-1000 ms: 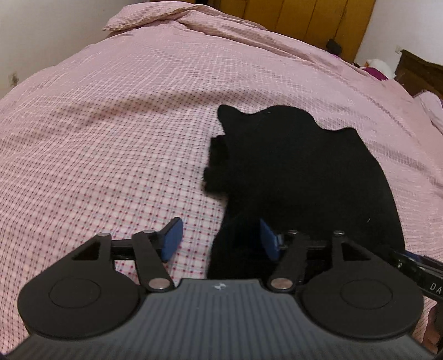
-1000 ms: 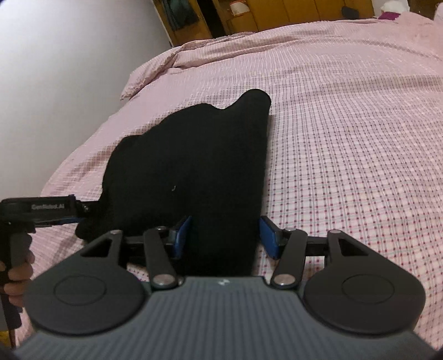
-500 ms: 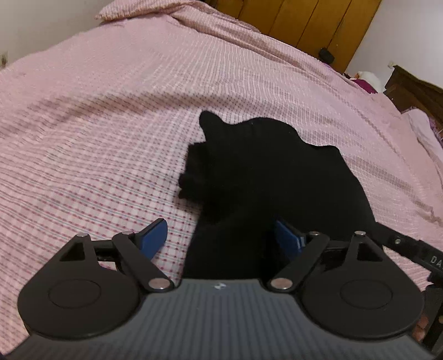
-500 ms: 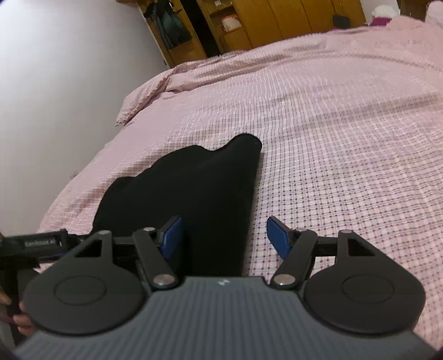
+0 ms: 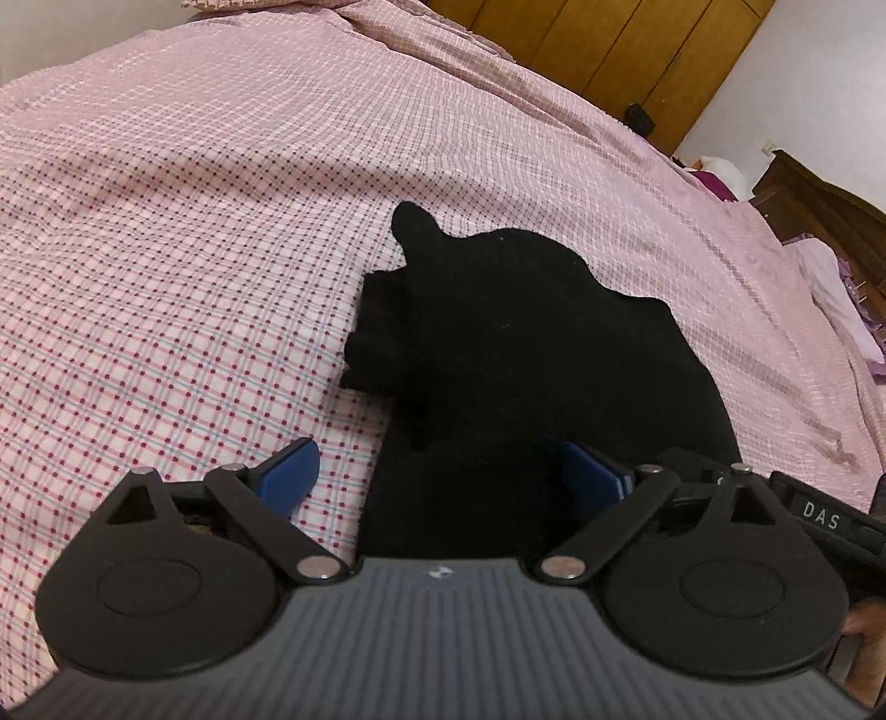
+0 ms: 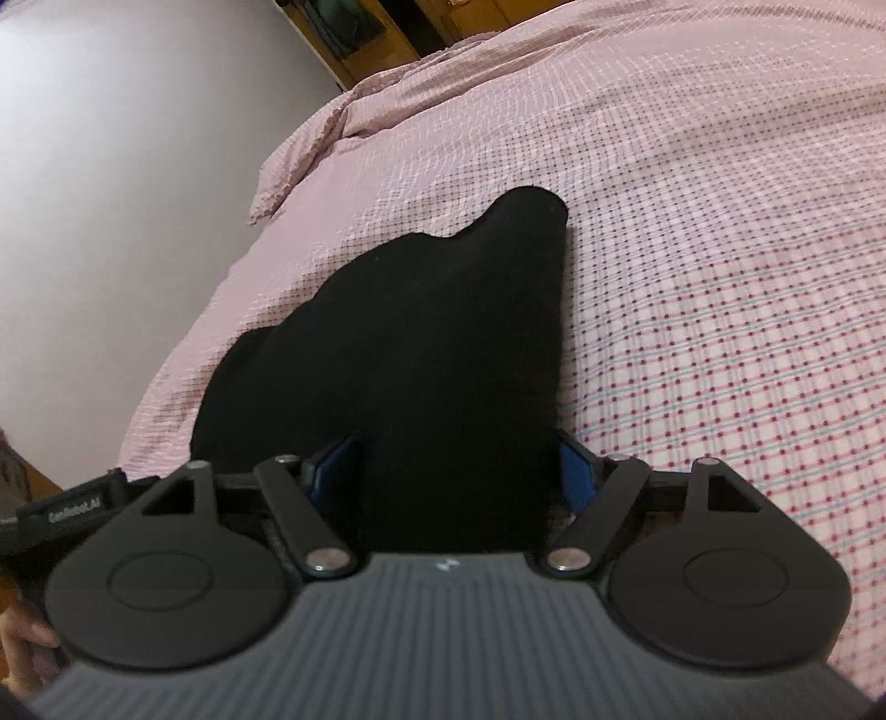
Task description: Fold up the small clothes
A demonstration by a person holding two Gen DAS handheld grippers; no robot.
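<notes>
A black garment (image 5: 526,343) lies flat on the pink checked bedspread (image 5: 194,221), with a small flap sticking out at its left side. My left gripper (image 5: 443,476) hovers over the garment's near left corner. Its jaws are opening wide, and neither blue pad presses on the cloth. In the right wrist view the same black garment (image 6: 421,343) runs up from between the blue pads. My right gripper (image 6: 459,471) straddles its near right edge. These jaws are opening too, with cloth between them but free of the pads.
The bedspread (image 6: 720,221) stretches far on all sides. Wooden wardrobe doors (image 5: 609,44) stand beyond the bed, and a dark wooden cabinet (image 5: 819,205) is at the right. A white wall (image 6: 111,166) borders the bed's left edge. A hand (image 6: 22,642) holds the other gripper.
Both grippers' jaws have spread wider. Each gripper has shifted and rolled a little, so the garment sits differently in both views; the cloth itself stays flat on the bed.
</notes>
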